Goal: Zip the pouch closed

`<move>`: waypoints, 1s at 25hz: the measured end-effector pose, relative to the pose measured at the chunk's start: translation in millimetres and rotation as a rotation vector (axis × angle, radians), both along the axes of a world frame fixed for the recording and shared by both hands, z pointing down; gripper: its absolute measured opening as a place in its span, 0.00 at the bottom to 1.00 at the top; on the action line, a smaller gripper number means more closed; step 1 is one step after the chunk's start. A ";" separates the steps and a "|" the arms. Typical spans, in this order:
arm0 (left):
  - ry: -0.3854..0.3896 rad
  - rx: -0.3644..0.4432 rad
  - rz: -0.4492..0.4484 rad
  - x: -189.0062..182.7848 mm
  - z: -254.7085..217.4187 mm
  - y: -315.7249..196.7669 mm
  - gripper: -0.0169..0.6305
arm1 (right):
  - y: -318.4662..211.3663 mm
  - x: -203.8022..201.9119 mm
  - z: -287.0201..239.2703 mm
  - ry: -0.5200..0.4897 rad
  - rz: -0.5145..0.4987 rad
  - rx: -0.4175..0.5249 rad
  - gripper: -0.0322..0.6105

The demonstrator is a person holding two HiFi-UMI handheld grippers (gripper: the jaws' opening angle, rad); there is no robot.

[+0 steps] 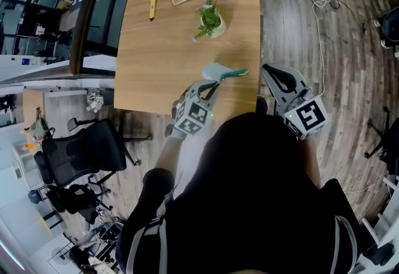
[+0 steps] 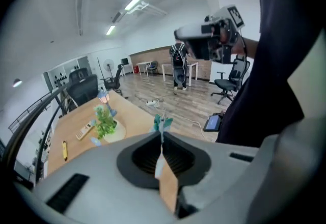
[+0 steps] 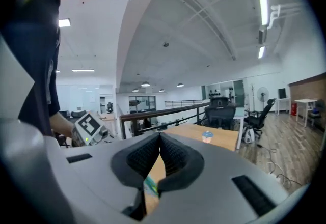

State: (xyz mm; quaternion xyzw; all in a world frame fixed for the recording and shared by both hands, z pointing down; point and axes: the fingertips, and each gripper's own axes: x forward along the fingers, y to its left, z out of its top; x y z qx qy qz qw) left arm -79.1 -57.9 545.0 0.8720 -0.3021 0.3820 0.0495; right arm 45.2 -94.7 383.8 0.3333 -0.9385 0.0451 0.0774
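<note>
Head view: pale blue pouch point(image 1: 215, 71), teal-tipped, in left claw point(image 1: 214, 86).

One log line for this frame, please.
left gripper: shut on pouch | right gripper: shut, clear of pouch | green zipper pull: points toward right gripper | zip state: not readable

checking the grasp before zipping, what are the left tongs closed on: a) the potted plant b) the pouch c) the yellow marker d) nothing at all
B: in the left gripper view the left gripper has its tongs pressed together on a thin edge of the pouch, whose teal end sticks up just past them.
</note>
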 end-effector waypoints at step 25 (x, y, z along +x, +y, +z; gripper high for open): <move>0.086 0.194 0.094 33.8 -110.2 14.8 0.04 | 48.1 -75.6 15.1 0.077 -0.338 -0.019 0.19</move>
